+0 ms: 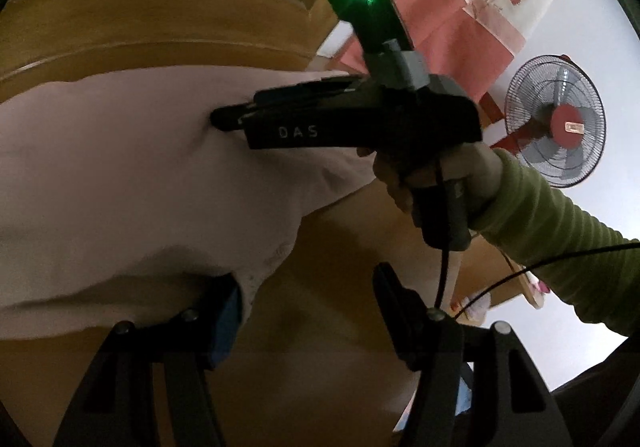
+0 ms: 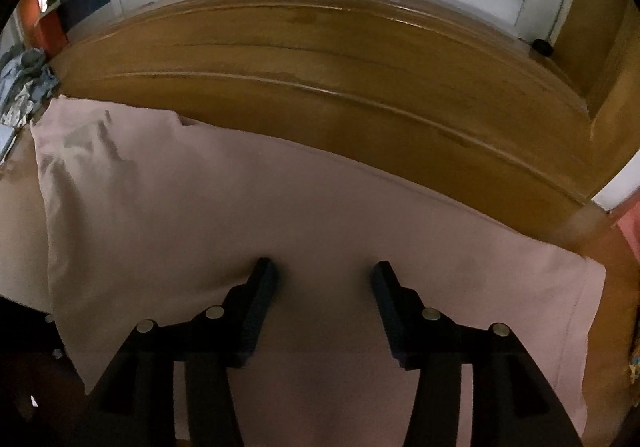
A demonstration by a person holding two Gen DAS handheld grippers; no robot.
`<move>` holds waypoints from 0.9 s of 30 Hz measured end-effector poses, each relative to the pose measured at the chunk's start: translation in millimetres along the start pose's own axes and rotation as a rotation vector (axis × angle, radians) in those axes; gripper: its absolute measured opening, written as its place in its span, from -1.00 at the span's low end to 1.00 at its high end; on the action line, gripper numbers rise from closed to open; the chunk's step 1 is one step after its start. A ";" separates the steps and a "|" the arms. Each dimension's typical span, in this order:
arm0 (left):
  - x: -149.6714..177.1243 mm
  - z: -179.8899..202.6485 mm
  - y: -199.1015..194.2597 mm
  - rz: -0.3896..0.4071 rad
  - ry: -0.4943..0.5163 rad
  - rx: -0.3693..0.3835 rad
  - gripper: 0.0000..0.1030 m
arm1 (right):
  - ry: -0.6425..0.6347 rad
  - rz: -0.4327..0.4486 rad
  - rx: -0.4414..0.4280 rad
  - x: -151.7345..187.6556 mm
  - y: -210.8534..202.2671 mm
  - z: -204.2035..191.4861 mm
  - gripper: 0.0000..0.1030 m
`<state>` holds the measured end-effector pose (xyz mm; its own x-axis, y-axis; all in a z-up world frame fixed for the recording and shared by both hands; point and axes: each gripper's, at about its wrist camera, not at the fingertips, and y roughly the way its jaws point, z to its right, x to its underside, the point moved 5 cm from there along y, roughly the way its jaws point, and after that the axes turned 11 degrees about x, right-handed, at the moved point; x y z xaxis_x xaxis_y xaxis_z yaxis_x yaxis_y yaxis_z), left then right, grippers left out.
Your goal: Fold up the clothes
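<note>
Both spread: left claw (image 1: 308, 299) at the pink garment's (image 1: 120, 175) edge, right claw (image 2: 324, 287) over its middle, on the desk (image 2: 320, 59).

Left gripper (image 1: 308, 307) fingers spread; right gripper (image 2: 324, 299) fingers spread.

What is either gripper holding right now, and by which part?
Nothing. The right gripper is open over the pink garment, and the left gripper is open beside its edge.
</note>
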<state>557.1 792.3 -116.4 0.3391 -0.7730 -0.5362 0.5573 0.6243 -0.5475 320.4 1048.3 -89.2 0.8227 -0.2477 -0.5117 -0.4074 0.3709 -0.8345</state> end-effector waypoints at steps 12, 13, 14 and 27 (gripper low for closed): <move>15.8 14.6 12.1 -0.034 0.138 -0.215 0.13 | 0.008 0.030 0.001 1.4 -3.0 -1.1 -0.03; 15.5 14.5 12.1 -0.034 0.137 -0.218 0.13 | 0.006 0.030 0.001 1.4 -3.3 -0.9 -0.03; 14.7 15.6 14.2 -0.035 0.143 -0.228 0.13 | 0.005 0.030 0.001 1.1 -3.0 -0.9 -0.03; 21.6 -5.8 -30.4 0.063 -0.009 -0.259 0.14 | 0.028 0.036 -0.106 2.7 -27.7 -0.1 -0.11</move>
<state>543.1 757.2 -115.1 0.3743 -0.7319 -0.5695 0.3230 0.6785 -0.6597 333.9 1037.2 -67.4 0.7959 -0.2612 -0.5463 -0.4777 0.2836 -0.8315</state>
